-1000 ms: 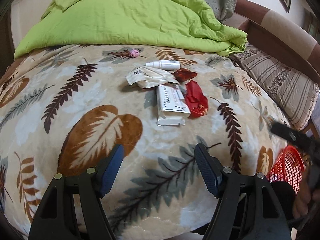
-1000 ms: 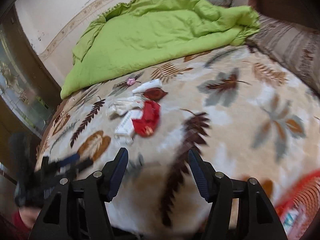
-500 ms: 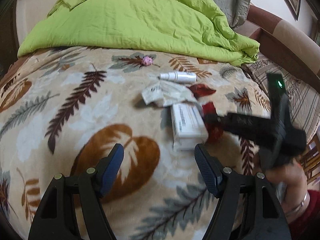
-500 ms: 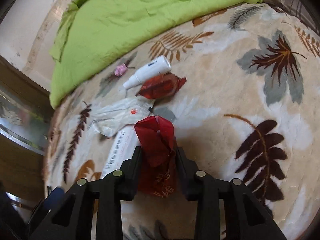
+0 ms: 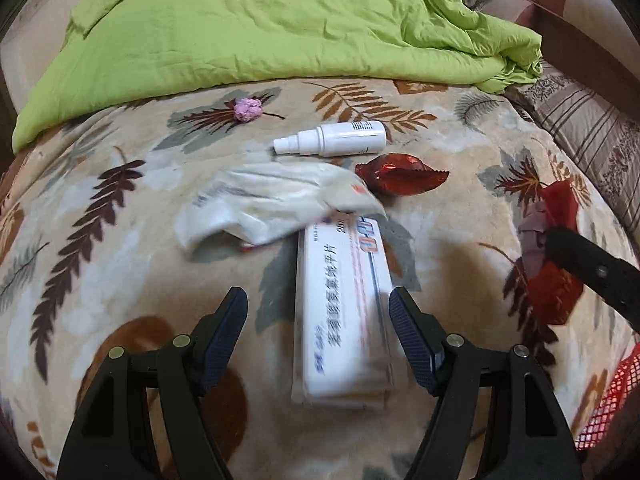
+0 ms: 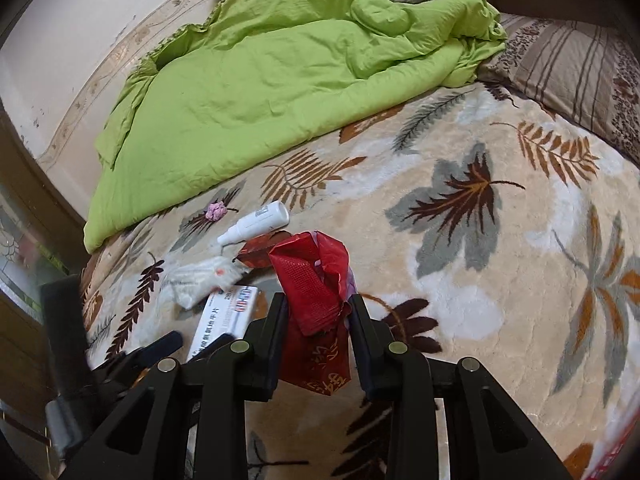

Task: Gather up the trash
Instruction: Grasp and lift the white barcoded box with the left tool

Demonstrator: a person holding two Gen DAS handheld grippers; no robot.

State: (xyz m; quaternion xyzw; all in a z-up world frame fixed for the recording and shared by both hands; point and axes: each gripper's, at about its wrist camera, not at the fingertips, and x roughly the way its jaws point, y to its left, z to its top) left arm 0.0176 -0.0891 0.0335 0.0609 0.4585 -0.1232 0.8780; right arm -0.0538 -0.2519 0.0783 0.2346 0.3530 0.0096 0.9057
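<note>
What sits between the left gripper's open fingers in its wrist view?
The white medicine box lies lengthwise between the left gripper fingers, not yet clamped, in the left wrist view.

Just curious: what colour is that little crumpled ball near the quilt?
Pinkish purple; the crumpled ball shows best in the left wrist view.

A bed point(image 5: 120, 216) covered by a cream plush blanket printed with brown and grey leaves carried a crumpled lime-green quilt point(image 5: 260, 20) at its far side. Directly on the blanket lay a small pink paper wad point(image 5: 248, 109), a white plastic spray bottle point(image 5: 332, 143) on its side, a dark red foil wrapper point(image 5: 400, 179), a crumpled white plastic pouch point(image 5: 276, 204) and a long white cardboard medicine box point(image 5: 344, 304), the pouch overlapping the box's far end.
</note>
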